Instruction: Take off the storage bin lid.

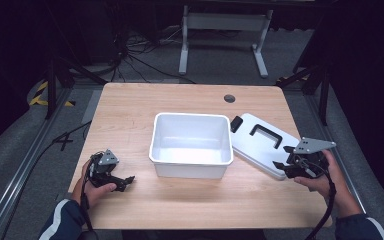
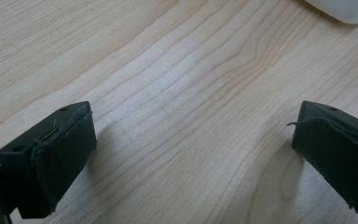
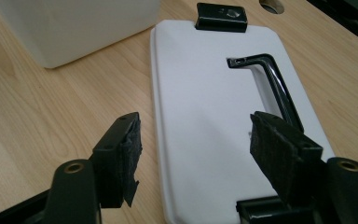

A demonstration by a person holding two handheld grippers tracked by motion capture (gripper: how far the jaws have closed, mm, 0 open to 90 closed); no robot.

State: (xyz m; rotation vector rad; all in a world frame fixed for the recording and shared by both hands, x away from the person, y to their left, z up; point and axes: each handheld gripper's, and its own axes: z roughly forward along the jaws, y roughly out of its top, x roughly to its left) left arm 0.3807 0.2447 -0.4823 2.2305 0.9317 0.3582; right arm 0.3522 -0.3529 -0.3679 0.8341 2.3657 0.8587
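A white open bin stands at the middle of the wooden table. Its white lid lies flat to the right of it, with a black handle and a black latch at the far end. My right gripper hovers open over the lid's near end. In the right gripper view the lid lies between and beyond the two pads, and the handle runs past the right pad. My left gripper rests open left of the bin, with bare wood between its jaws.
A round cable hole sits near the table's far edge. A second black latch is at the lid's near end under the right gripper. A bin corner shows far off in the left gripper view. Cables and a desk frame lie beyond the table.
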